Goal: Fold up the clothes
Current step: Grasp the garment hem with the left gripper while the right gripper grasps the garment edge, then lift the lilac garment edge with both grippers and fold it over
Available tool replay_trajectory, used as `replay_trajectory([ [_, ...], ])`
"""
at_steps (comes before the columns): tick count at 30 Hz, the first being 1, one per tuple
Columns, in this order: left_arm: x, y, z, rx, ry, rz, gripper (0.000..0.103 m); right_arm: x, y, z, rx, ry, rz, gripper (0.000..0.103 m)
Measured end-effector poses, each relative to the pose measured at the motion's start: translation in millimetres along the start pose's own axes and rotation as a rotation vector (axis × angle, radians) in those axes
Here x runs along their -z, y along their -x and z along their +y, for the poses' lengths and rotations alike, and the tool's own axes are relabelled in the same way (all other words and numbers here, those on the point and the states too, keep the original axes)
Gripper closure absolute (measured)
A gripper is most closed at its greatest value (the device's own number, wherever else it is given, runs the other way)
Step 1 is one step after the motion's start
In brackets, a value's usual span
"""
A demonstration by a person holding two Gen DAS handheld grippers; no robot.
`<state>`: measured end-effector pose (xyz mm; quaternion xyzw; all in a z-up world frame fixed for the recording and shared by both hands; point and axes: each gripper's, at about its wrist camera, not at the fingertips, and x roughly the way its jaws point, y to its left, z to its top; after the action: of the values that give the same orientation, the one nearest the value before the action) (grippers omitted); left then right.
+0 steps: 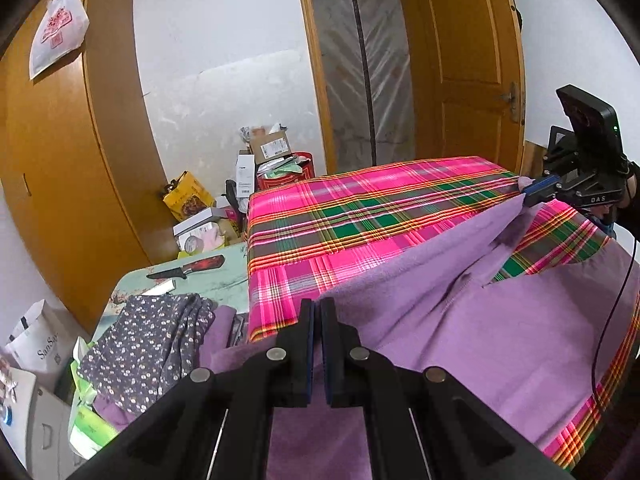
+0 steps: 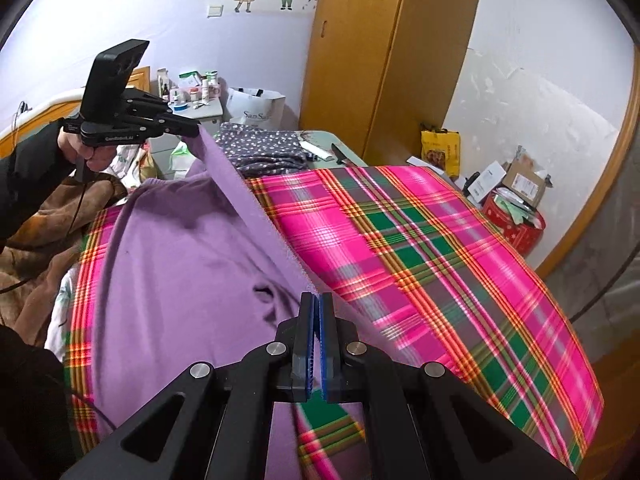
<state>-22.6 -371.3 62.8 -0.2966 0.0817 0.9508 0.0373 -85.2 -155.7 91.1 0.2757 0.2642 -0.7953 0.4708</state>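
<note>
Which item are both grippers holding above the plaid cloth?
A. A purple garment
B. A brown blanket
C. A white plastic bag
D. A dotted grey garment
A: the left gripper and the right gripper each have their jaws shut on an edge of the purple garment, which stretches between them over the plaid cloth; the dotted grey garment lies untouched on the side table.

A bed covered by a bright pink, green and orange plaid sheet [image 2: 440,248] carries a soft lilac fleece garment [image 2: 180,260], spread over the sheet's side toward nine o'clock in the right wrist view, one edge lifted off the cloth. Beyond it, toward twelve o'clock, a pale green patterned tabletop [image 1: 224,276] bears a folded grey floral cloth [image 1: 148,344] and a red-handled black-bladed knife [image 1: 188,268]
</note>
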Motion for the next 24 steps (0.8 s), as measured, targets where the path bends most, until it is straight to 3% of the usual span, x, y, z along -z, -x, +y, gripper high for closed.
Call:
replay_trajectory([
  [19, 6.4, 50.6, 2.3, -0.024, 0.059, -0.108, 0.100, -11.4, 62.0, 58.6, -0.003, 0.064, -0.102, 0.101],
  [24, 23.9, 58.2, -0.3, -0.022, 0.084, -0.098, 0.100, 0.0, 64.1, 81.0, -0.055, 0.065, -0.090, 0.101],
])
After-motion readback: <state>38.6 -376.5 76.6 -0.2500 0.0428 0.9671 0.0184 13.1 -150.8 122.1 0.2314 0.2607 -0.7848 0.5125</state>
